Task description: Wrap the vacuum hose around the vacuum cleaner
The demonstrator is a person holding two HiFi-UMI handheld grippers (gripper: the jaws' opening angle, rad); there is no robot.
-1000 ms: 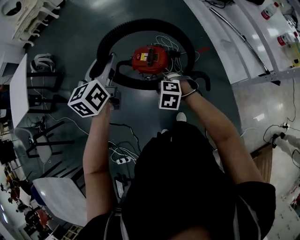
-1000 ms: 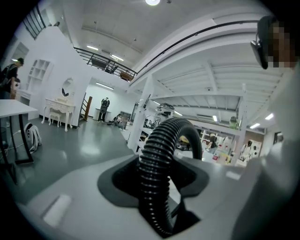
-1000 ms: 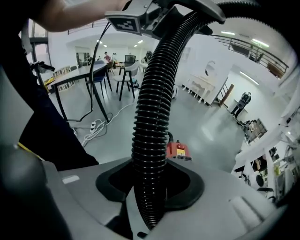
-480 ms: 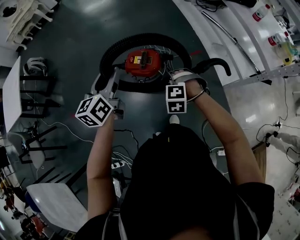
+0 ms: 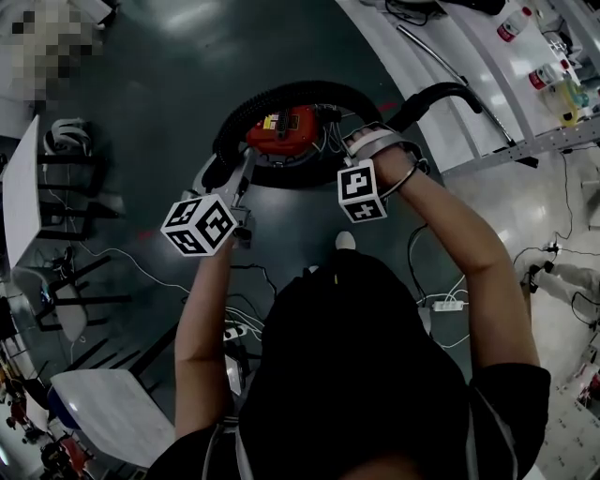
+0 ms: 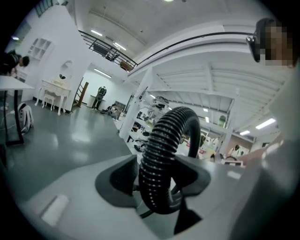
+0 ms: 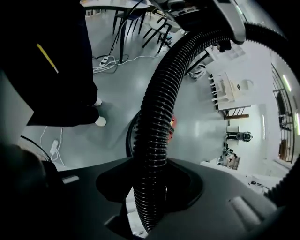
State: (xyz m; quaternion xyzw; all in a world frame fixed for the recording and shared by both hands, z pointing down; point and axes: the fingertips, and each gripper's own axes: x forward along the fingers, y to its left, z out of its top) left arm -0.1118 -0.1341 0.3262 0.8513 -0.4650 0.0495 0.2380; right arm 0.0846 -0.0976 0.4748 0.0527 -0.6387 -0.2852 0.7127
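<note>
**Hose in both hand-held grippers, looped round the red cleaner**

The floor (image 5: 169, 112) is dark, glossy grey, strewn with cables (image 5: 246, 309). A white worktop (image 5: 450, 47) with bottles (image 5: 511, 21) runs along my right and dark chairs (image 5: 80, 141) stand at my left. The vacuum cleaner (image 5: 281, 129) sits on the floor ahead of me, with the vacuum hose (image 5: 291, 91) arching around its far side.

Only the left gripper view shows the bright white hall and a distant standing person (image 6: 100, 96). Only the right gripper view shows my white shoe (image 7: 100, 121) and a power strip (image 7: 104, 60).

My left hand-held gripper (image 5: 228, 169) clamps the hose; its jaws have just eased open slightly, the hose still between them. My right hand-held gripper (image 5: 373, 142) grips the hose too.

A second ago the hose's free end lay low beside my right hand. Now it points up toward the worktop, and the loop sits closer round the cleaner.
</note>
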